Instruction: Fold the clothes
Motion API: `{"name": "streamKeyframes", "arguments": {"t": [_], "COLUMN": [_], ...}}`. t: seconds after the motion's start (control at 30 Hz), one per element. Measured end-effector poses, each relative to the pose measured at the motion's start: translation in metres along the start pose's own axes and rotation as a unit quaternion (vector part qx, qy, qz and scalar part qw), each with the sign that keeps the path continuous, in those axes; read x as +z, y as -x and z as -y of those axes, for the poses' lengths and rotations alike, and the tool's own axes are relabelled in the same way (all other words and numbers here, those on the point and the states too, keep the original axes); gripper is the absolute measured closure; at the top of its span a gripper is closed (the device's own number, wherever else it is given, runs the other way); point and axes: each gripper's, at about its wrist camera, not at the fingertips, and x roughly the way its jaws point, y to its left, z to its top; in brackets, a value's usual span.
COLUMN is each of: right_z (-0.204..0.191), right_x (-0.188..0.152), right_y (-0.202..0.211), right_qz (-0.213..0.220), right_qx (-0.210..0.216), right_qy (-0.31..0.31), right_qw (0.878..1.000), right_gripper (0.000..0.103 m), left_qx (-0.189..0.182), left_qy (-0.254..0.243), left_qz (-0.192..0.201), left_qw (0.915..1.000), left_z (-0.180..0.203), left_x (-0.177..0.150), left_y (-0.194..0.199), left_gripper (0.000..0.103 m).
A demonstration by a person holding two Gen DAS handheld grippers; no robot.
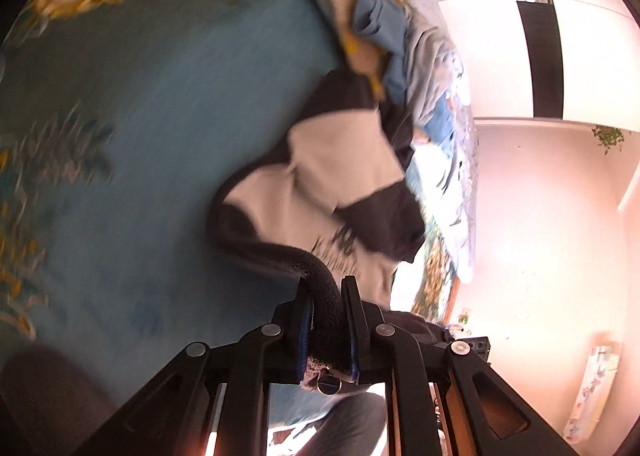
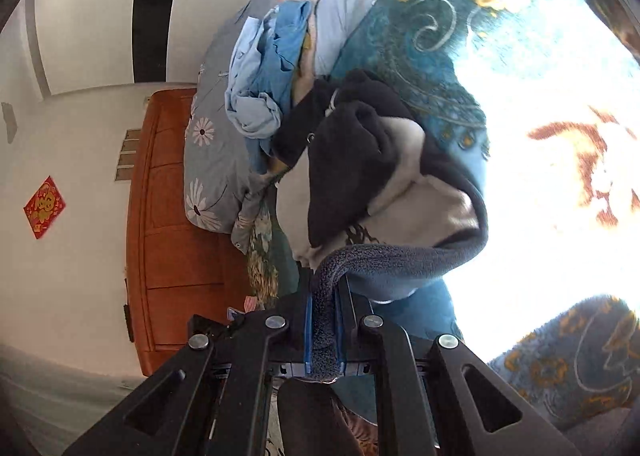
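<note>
A black and white fleece hoodie (image 1: pixel 340 172) lies partly lifted off the blue patterned bedspread (image 1: pixel 168 116). My left gripper (image 1: pixel 326 288) is shut on its dark ribbed hem, which runs back between the blue pads. In the right wrist view the same hoodie (image 2: pixel 384 176) hangs bunched in front of me, and my right gripper (image 2: pixel 326 284) is shut on another stretch of that dark hem. The hem stretches from the jaws up to the garment in both views.
A pile of light blue clothes (image 2: pixel 264 68) and a grey flowered quilt (image 2: pixel 212 160) lie beyond the hoodie. A wooden headboard (image 2: pixel 164 216) stands against the white wall. Bright sunlight washes out part of the bedspread (image 2: pixel 540 176).
</note>
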Motion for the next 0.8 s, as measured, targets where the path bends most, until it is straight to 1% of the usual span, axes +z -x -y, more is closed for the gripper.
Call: {"name": "streamKeyframes", "arguments": {"t": [0.07, 0.13, 0.23, 0.27, 0.37, 0.5, 0.57, 0.6, 0.7, 0.73, 0.77, 0.8], "right_z": [-0.012, -0.024, -0.03, -0.03, -0.029, -0.015, -0.009, -0.005, -0.004, -0.006, -0.008, -0.011], "right_x": [0.026, 0.053, 0.092, 0.103, 0.136, 0.163, 0.171, 0.174, 0.181, 0.183, 0.184, 0.184], "right_y": [-0.016, -0.03, -0.048, -0.054, -0.077, -0.102, -0.111, -0.115, -0.12, -0.121, -0.121, -0.12], "right_qz": [0.006, 0.012, 0.024, 0.027, 0.035, 0.038, 0.035, 0.033, 0.029, 0.028, 0.027, 0.027], "right_qx": [0.002, 0.004, -0.004, -0.007, -0.03, -0.054, -0.069, -0.072, -0.082, -0.085, -0.084, -0.083], "right_qy": [0.001, 0.0, -0.016, -0.021, -0.039, -0.063, -0.067, -0.068, -0.056, -0.051, -0.045, -0.038], "right_qw": [1.0, 1.0, 1.0, 0.999, 0.998, 0.996, 0.995, 0.995, 0.995, 0.995, 0.995, 0.995], "right_gripper": [0.094, 0.094, 0.094, 0.094, 0.094, 0.094, 0.093, 0.091, 0.089, 0.088, 0.085, 0.082], "left_qx": [-0.005, -0.002, -0.001, 0.001, 0.018, 0.046, 0.056, 0.059, 0.064, 0.061, 0.057, 0.047], "left_qy": [0.008, 0.015, 0.027, 0.03, 0.032, 0.04, 0.044, 0.046, 0.05, 0.046, 0.042, 0.039], "left_qz": [0.005, 0.011, 0.016, 0.018, 0.021, 0.019, 0.018, 0.017, 0.014, 0.013, 0.013, 0.015], "left_qw": [0.9999, 0.9998, 0.9995, 0.9994, 0.9991, 0.9979, 0.9973, 0.997, 0.9966, 0.9969, 0.9974, 0.998], "left_z": [0.008, 0.017, 0.03, 0.034, 0.044, 0.046, 0.043, 0.041, 0.038, 0.038, 0.04, 0.043], "left_x": [0.023, 0.046, 0.086, 0.101, 0.135, 0.169, 0.177, 0.18, 0.186, 0.186, 0.187, 0.187], "left_y": [0.001, 0.001, -0.015, -0.025, -0.048, -0.078, -0.089, -0.093, -0.101, -0.102, -0.101, -0.099], "left_gripper": [0.088, 0.088, 0.088, 0.088, 0.088, 0.088, 0.087, 0.087, 0.081, 0.077, 0.069, 0.063]}}
